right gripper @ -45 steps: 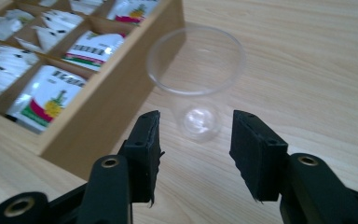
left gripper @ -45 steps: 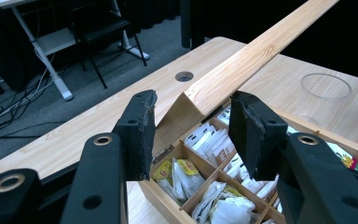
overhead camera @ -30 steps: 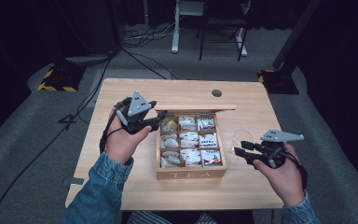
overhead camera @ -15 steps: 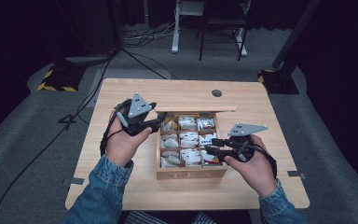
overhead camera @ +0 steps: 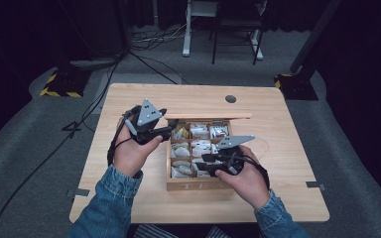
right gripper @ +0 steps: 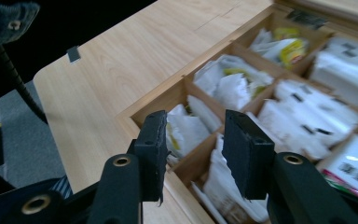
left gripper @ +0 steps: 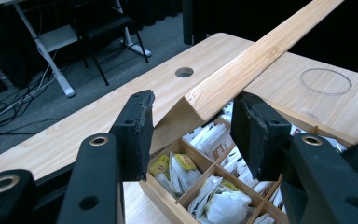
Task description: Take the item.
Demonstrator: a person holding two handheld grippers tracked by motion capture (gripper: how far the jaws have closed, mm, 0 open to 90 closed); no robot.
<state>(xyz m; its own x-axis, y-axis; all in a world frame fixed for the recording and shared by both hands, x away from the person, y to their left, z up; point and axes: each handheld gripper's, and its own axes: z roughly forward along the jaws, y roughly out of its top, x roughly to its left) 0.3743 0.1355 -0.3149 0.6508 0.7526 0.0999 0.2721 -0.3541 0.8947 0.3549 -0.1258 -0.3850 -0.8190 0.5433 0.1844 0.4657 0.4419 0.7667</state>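
The person wears blue denim sleeves with buttoned cuffs on both forearms; a metal cuff button shows at the top left of the right gripper view. The left gripper (overhead camera: 171,130) is black and carries a grey three-cornered plate on top, and a black cable trails from it past the wrist. The right gripper (overhead camera: 202,162) is black too, with its own grey three-cornered plate and a thin dark cable looping out beside it. In the left gripper view the two jaws are blocky black arms with brass-ringed screw holes and rough, matte rectangular pads (left gripper: 135,133). The right gripper view shows the same build, brass-ringed holes below flat black pads (right gripper: 245,150).
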